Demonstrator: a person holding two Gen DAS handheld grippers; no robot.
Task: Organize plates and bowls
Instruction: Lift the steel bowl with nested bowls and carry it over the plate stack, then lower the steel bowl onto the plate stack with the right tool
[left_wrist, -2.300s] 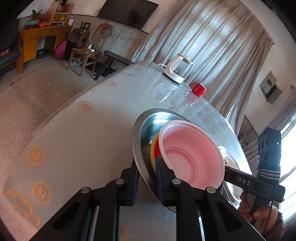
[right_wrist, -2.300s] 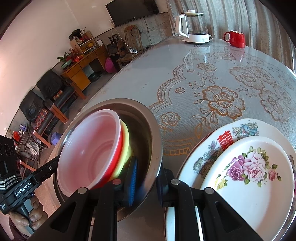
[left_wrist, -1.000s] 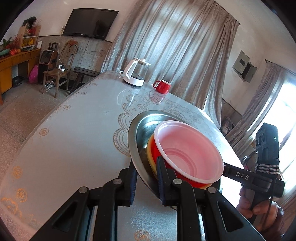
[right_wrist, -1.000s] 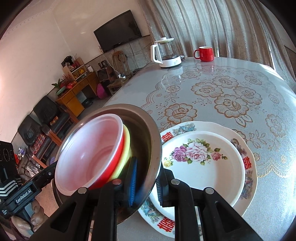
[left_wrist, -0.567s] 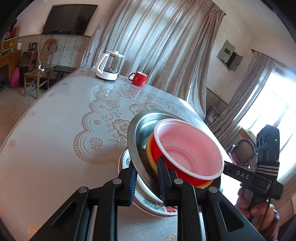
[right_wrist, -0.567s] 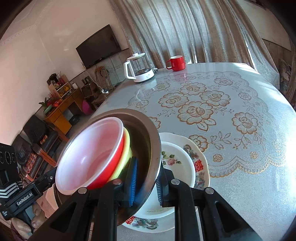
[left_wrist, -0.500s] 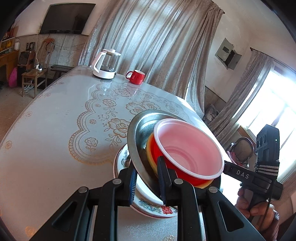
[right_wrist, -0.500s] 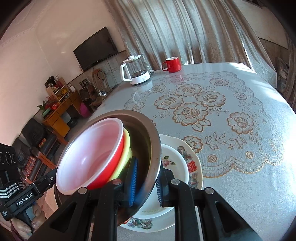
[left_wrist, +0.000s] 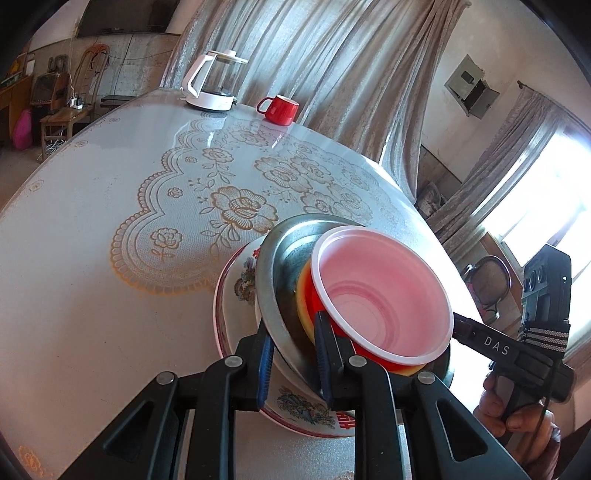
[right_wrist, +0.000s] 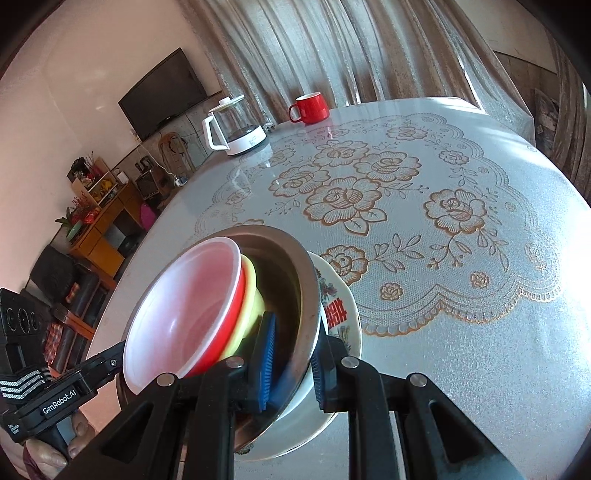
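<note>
With both tongs, left (left_wrist: 293, 350) and right (right_wrist: 290, 360), pinching the steel basin's (left_wrist: 273, 295) rim, we judged uneven lowering could tip the nested bowls (left_wrist: 380, 295) onto the plates (left_wrist: 236, 273).

"DAS" right hand-held gripper (left_wrist: 496, 345); "GenRobot.AI" left hand-held gripper (right_wrist: 59, 400).

My left gripper (left_wrist: 293, 354) and right gripper (right_wrist: 290, 356) are matt black plastic with ribbed blue pads. The basin (left_wrist: 280, 258) is brushed, dull-shining metal. The red bowl (left_wrist: 384, 295) looks like smooth, glossy plastic, as does the yellow one (right_wrist: 253, 295). The plates (left_wrist: 236, 280) are glazed ceramic. The table cover (right_wrist: 443, 258) is glossy, finely textured plastic.
</note>
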